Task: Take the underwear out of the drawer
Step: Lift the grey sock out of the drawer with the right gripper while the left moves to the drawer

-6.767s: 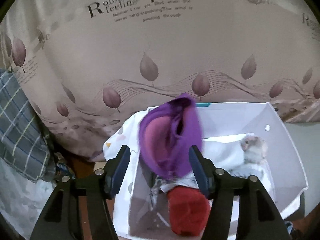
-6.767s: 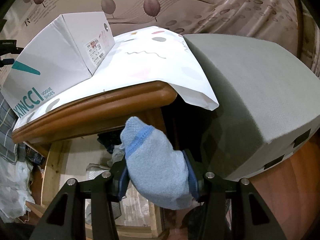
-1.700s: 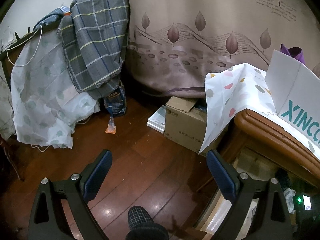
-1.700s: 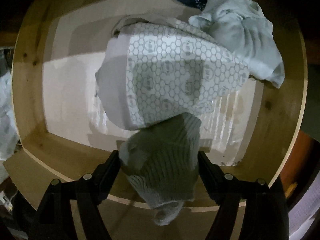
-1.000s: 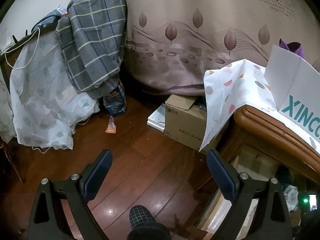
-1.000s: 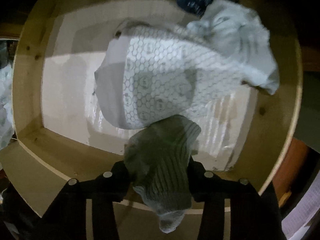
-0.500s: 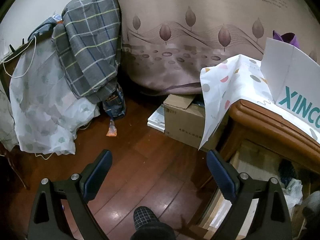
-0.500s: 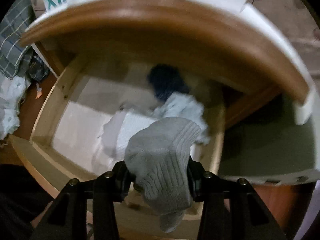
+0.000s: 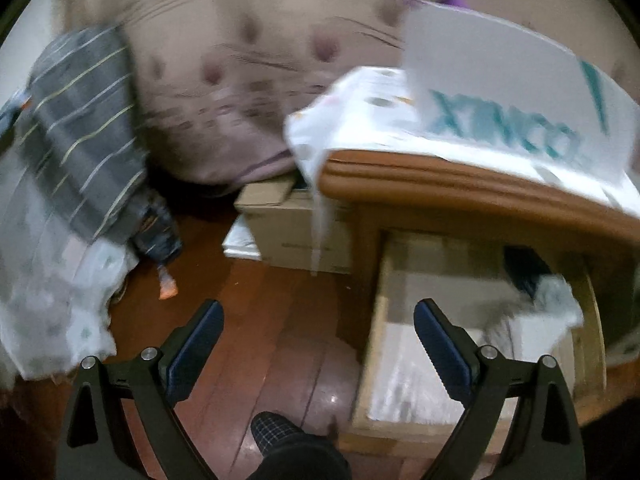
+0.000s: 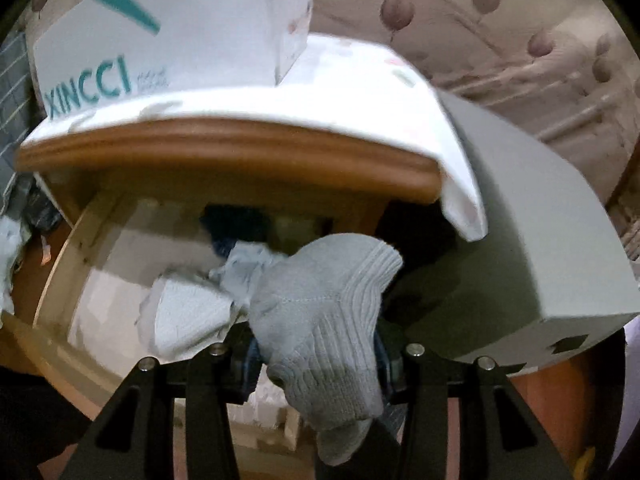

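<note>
Right gripper (image 10: 316,354): clamped on grey ribbed garment (image 10: 320,320), held clear above the drawer (image 10: 60,280), likely for carrying to the white box (image 10: 168,32).
Left gripper (image 9: 318,344): fingers wide apart, empty, drawer ahead-right.
Remaining underwear (image 10: 192,312): below-left of right gripper, inside the drawer.

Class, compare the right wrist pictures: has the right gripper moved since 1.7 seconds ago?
Yes. The right gripper, shut on the grey sock, has pulled up and back from the drawer; the wooden tabletop edge, unseen before, now shows above it.
</note>
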The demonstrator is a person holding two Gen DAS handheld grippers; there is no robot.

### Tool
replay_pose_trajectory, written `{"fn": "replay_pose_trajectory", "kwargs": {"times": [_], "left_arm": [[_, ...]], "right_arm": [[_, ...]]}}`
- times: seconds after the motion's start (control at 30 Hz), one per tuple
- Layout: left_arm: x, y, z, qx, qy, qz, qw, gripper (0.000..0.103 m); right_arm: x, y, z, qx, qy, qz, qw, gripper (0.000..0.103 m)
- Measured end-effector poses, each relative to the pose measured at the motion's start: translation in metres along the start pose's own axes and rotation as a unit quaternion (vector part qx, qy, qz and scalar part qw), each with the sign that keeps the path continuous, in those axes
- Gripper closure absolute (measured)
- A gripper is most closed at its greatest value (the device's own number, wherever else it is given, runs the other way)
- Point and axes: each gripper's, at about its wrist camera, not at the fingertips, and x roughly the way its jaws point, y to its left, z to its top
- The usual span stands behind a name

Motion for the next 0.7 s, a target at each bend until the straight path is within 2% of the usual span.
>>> {"fn": "replay_pose_trajectory", "kwargs": {"times": [0.2,0.37,0.47,0.7], "left_arm": [[0.012,-0.056,-0.003,0.082,0.030,-0.054,0.9947,0.008],[0.023,-0.089,-0.002,0.100,0.053,-0.103,0.9881,0.008],[0.032,-0.108,0.000,0.114,0.062,-0.107,0.9857,0.008],[0.052,-0.145,-0.004,0.161,0.091,-0.131,0.9740,0.008]], "right_arm": [[-0.015,-0.015,0.011,0.019,-0.033,-0.016,0.999,0.058],[-0.023,-0.040,0.016,0.061,-0.068,-0.041,0.995,0.058],[-0.021,-0.060,0.016,0.098,-0.072,-0.051,0.991,0.058],[-0.018,-0.109,0.012,0.170,-0.075,-0.076,0.980,0.058]]}}
